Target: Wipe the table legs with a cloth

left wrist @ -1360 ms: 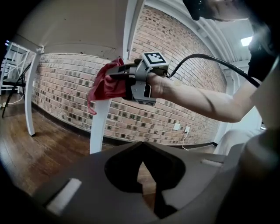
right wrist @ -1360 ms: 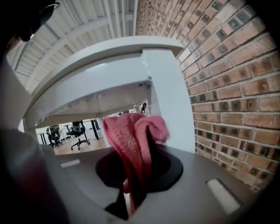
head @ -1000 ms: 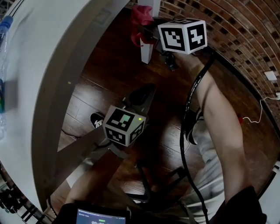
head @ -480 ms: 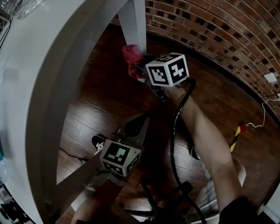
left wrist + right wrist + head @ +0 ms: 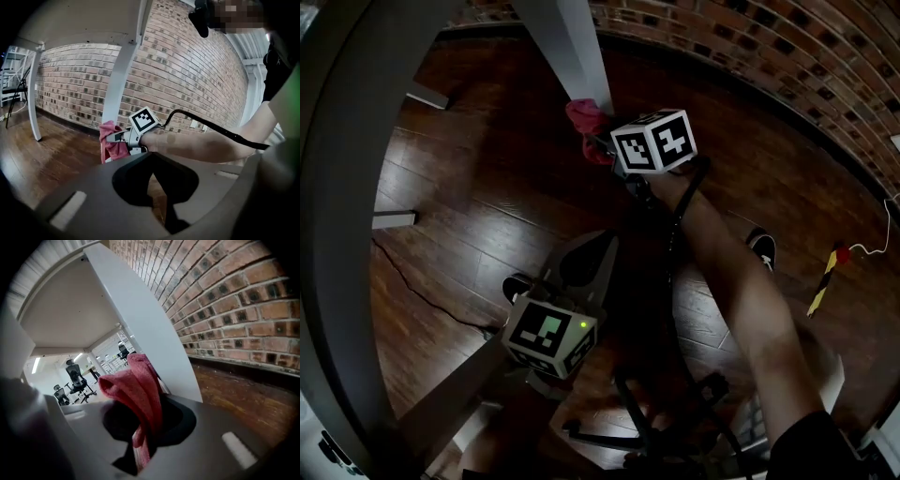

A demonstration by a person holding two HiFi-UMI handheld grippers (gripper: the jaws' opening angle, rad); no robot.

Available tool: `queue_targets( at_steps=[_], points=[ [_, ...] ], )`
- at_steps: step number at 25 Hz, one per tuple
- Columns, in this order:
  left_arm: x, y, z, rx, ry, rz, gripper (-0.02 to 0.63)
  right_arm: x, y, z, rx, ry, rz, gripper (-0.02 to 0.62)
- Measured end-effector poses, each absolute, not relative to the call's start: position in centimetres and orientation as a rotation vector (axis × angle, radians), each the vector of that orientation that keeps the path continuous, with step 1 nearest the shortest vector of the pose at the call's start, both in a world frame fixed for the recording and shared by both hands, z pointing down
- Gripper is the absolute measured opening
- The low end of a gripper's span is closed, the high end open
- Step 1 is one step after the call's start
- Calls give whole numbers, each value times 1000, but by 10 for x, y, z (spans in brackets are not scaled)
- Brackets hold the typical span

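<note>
Holding the cloth [image 5: 584, 120] against the leg [image 5: 572, 47], the right tongs [image 5: 602, 145] are clamped on it. The leg's long axis runs upright straight ahead of them, so I judge strokes should follow it. The left tongs [image 5: 598, 246] hang closed and empty, well back.

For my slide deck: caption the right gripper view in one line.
Right gripper shut on a pink cloth, held at a white table leg beside a brick wall.

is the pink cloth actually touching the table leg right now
Touching. The left gripper view shows the pink cloth, held in the right claw, pressed against the white table leg; the head view agrees.
</note>
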State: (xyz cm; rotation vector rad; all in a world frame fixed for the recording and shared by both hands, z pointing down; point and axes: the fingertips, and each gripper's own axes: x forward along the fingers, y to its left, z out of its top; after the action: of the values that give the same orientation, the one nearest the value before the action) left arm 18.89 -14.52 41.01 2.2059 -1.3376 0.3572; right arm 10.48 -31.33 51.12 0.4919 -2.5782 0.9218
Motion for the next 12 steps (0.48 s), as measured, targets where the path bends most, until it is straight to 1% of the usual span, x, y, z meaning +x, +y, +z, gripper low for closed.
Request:
queue_targets(
  at_steps=[7, 12],
  points=[
    [197, -154, 428, 2184, -1311, 381, 0, 110, -321, 580, 511, -2506, 1027, 46],
    [208, -151, 437, 2243, -1274, 474, 0, 106, -320, 622, 513, -2468, 1068, 46]
  ],
)
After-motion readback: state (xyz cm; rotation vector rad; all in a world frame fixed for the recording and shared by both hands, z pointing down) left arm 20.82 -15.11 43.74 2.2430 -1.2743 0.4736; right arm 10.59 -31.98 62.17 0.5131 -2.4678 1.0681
